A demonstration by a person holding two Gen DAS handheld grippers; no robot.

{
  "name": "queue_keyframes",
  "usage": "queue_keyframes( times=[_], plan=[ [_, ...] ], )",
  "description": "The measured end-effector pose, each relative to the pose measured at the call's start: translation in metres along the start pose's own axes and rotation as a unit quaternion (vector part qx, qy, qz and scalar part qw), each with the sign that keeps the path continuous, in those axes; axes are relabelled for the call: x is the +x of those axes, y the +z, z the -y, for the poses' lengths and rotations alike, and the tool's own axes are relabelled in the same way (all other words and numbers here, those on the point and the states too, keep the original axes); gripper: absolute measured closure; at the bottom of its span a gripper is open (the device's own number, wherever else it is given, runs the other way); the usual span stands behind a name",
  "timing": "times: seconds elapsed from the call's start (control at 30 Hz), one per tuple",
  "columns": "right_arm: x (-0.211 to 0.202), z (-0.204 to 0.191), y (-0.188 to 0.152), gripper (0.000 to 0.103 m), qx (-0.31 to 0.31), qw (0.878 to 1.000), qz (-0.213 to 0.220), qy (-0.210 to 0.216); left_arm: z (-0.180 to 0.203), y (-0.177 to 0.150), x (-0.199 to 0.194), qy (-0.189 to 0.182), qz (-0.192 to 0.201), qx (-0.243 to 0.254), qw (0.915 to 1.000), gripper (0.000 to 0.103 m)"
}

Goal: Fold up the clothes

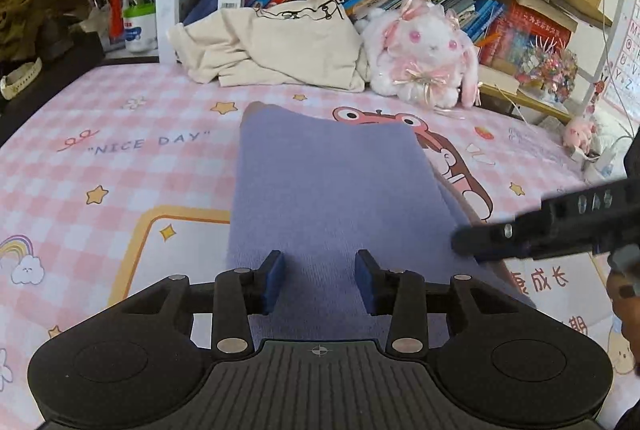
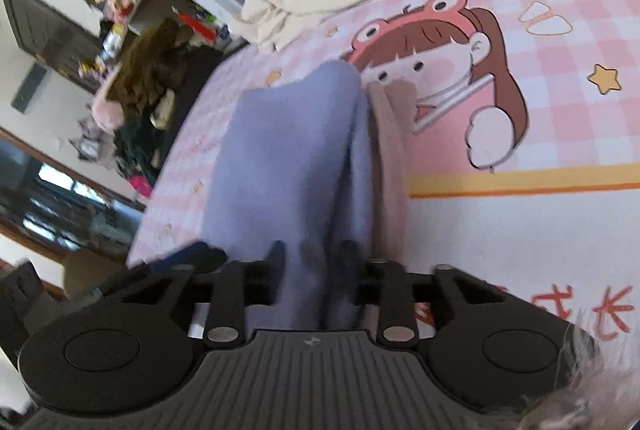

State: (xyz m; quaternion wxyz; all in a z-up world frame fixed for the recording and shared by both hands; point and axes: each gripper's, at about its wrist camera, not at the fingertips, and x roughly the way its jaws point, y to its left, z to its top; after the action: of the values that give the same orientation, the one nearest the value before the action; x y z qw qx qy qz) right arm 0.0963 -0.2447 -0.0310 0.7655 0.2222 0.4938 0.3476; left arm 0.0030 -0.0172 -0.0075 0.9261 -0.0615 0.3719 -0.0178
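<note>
Lavender cloth point(image 1: 320, 190) lies folded on the pink checked sheet point(image 1: 120, 166), a tan layer under it. The left gripper point(image 1: 320, 280) hovers above its near edge with jaws apart, holding nothing. The right gripper point(image 2: 314, 270) has its jaws around a raised fold of the cloth at its right side. Far behind sit a cream garment point(image 1: 280, 46) and a plush rabbit point(image 1: 428, 50).
</note>
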Motion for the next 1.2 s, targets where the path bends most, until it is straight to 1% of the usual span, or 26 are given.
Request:
queue_keyframes(
  times=[0.13,0.17,0.23,0.27,0.3,0.4,0.47,0.5,0.57,0.6,0.63,0.67,0.8,0.87,0.97,1.03,1.07,1.13,1.17,1.2],
  plan=[
    [0.011,-0.007,0.012,0.064,0.007,1.000,0.006,-0.005,0.002,0.000,0.000,0.004,0.000,0.008,1.0000,0.064],
    [0.014,-0.007,0.014,0.066,0.013,1.000,0.006,-0.007,0.002,0.000,0.000,0.005,0.000,0.009,0.9999,0.064],
    [0.017,-0.009,0.017,0.077,0.013,1.000,0.003,-0.009,0.003,0.000,0.000,0.007,-0.001,0.011,0.9999,0.064],
    [0.018,-0.010,0.018,0.089,0.011,1.000,0.001,-0.011,0.003,0.000,0.000,0.008,-0.001,0.012,0.9999,0.064],
    [0.016,-0.013,0.018,0.090,0.003,1.000,0.007,-0.006,0.004,0.000,0.000,0.009,-0.001,0.013,0.9999,0.064],
    [-0.008,-0.031,0.010,0.091,-0.060,0.996,0.055,0.037,0.002,0.001,0.000,0.006,-0.004,0.010,0.9999,0.064],
    [-0.011,-0.041,0.002,0.091,-0.100,0.993,0.059,0.008,0.003,0.001,0.001,0.008,-0.006,0.014,0.9999,0.064],
    [-0.009,-0.043,-0.001,0.091,-0.111,0.992,0.057,-0.009,0.004,0.002,0.001,0.009,-0.006,0.016,0.9998,0.064],
    [0.006,-0.032,-0.001,0.091,-0.100,0.993,0.040,-0.053,0.005,0.002,0.001,0.011,-0.008,0.021,0.9997,0.064],
    [0.013,-0.025,-0.001,0.091,-0.087,0.993,0.028,-0.067,0.006,0.002,0.002,0.012,-0.009,0.023,0.9996,0.064],
    [0.019,-0.015,-0.001,0.091,-0.065,0.996,0.019,-0.063,0.006,0.002,0.002,0.013,-0.010,0.025,0.9996,0.064],
    [0.020,-0.010,-0.001,0.091,-0.051,0.997,0.021,-0.054,0.007,0.002,0.002,0.014,-0.011,0.027,0.9995,0.064],
    [0.018,-0.010,-0.001,0.091,-0.050,0.997,0.019,-0.053,0.008,0.002,0.002,0.017,-0.013,0.033,0.9992,0.064],
    [0.016,-0.008,-0.002,0.090,-0.039,0.998,0.018,-0.050,0.008,0.002,0.002,0.017,-0.013,0.031,0.9993,0.064],
    [0.008,-0.010,-0.005,0.086,-0.037,0.998,0.019,-0.050,0.007,0.002,0.002,0.015,-0.010,0.028,0.9994,0.062],
    [0.002,-0.014,-0.008,0.083,-0.046,0.997,0.019,-0.054,0.007,0.001,0.002,0.017,-0.008,0.030,0.9994,0.055],
    [-0.001,-0.017,-0.010,0.082,-0.053,0.997,0.020,-0.058,0.007,0.001,0.002,0.020,-0.007,0.032,0.9993,0.054],
    [-0.008,-0.022,-0.014,0.074,-0.070,0.995,0.023,-0.069,0.013,0.001,0.004,0.027,-0.008,0.046,0.9985,0.048],
    [-0.012,-0.024,-0.016,0.062,-0.080,0.993,0.026,-0.078,0.016,0.001,0.005,0.030,-0.010,0.054,0.9980,0.046],
    [-0.015,-0.027,-0.018,0.052,-0.090,0.992,0.028,-0.088,0.019,0.001,0.005,0.032,-0.010,0.063,0.9974,0.041]
  ],
)
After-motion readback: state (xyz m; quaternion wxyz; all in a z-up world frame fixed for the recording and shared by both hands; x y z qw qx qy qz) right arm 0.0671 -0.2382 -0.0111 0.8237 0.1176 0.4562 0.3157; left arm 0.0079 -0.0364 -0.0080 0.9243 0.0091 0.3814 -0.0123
